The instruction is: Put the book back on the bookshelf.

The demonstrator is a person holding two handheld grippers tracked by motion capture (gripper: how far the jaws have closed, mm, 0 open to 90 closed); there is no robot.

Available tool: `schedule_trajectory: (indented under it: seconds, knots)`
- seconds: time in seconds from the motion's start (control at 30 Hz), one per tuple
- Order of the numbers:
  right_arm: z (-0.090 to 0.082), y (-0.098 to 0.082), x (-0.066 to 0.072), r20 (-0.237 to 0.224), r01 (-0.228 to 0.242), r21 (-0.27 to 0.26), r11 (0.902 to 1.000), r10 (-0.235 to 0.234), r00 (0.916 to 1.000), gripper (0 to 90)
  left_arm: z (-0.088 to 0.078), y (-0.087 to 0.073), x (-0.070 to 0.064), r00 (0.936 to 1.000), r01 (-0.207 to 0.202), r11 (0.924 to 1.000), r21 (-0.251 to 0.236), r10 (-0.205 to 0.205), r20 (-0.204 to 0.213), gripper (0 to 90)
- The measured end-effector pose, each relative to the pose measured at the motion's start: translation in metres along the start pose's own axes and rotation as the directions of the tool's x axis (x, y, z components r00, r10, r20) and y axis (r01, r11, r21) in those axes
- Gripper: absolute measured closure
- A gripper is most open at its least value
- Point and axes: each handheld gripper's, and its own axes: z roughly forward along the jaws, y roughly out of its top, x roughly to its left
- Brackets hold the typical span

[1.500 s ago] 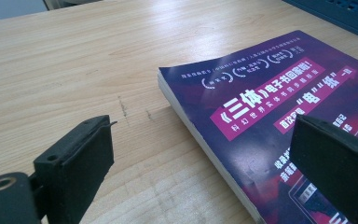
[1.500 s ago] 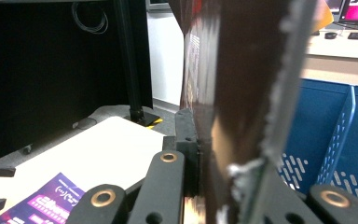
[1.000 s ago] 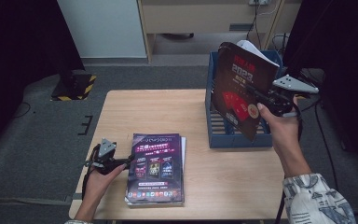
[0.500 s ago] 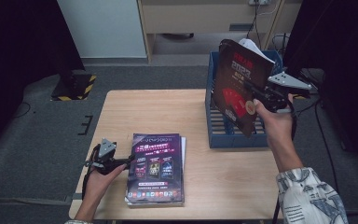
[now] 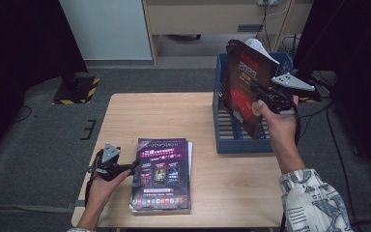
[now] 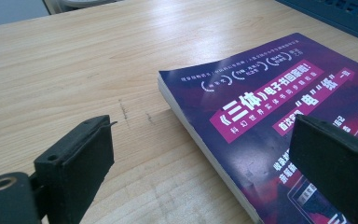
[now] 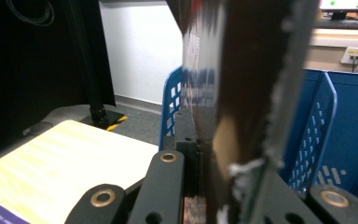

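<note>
While the person's left hand (image 5: 99,191) is resting at the near-left corner of the bench (image 5: 145,116), the left claw (image 5: 134,166) is standing wide with nothing between its jaws, one jaw over bare wood and the other over the left edge of the purple magazine (image 5: 162,174). That magazine is lying flat on a small stack at about six o'clock on the bench, its long axis running from near to far, and the left claw is sitting at its nine o'clock, just beside it.

Farther off, at about two o'clock, the right claw (image 5: 257,94) is pinching a dark red book (image 5: 244,89) tight by its right edge. The book is hanging upright in the air, cover facing left, its lower part dipping in front of the blue file rack (image 5: 222,130) that is standing at the bench's far-right side. The coming move looks to be turning on this: the book's long axis is running vertically, and the rack's slot is lying directly below and slightly behind it, so lowering seems to be what is left. The right hand (image 5: 275,123) is far nearer the rack than the left.

Seen from the right claw's camera, the book is blurring into a dark streak, and the rack's dividers are only partly showing. The book is covering the rack's floor in the high view, and whatever white sheet (image 5: 258,48) is peeking behind its top is hard to identify.
</note>
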Motion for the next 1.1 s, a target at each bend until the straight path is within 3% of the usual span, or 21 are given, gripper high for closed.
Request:
schedule_trajectory:
  seconds: [0.3,0.63,0.87,1.1]
  knots:
    - [0.005,-0.001,-0.001,0.006,-0.012,0.001,0.9999,0.012,0.9999,87.0,0.001,0.0,0.0,1.0,0.001,1.0,-0.001,-0.001,-0.001,6.3]
    - [0.019,-0.003,0.006,0.009,-0.026,0.003,0.9997,0.026,0.9996,87.0,0.0,0.0,0.0,1.0,0.001,1.0,-0.003,-0.001,-0.001,6.3]
    - [0.029,-0.005,0.006,0.047,-0.036,0.006,0.9993,0.036,0.9983,87.0,0.001,0.0,-0.001,1.0,0.0,1.0,-0.002,0.0,0.0,6.3]
    - [0.04,-0.01,0.009,0.055,-0.04,0.008,0.9991,0.04,0.9977,87.0,0.002,0.0,-0.001,1.0,-0.001,1.0,-0.001,0.001,0.001,6.3]
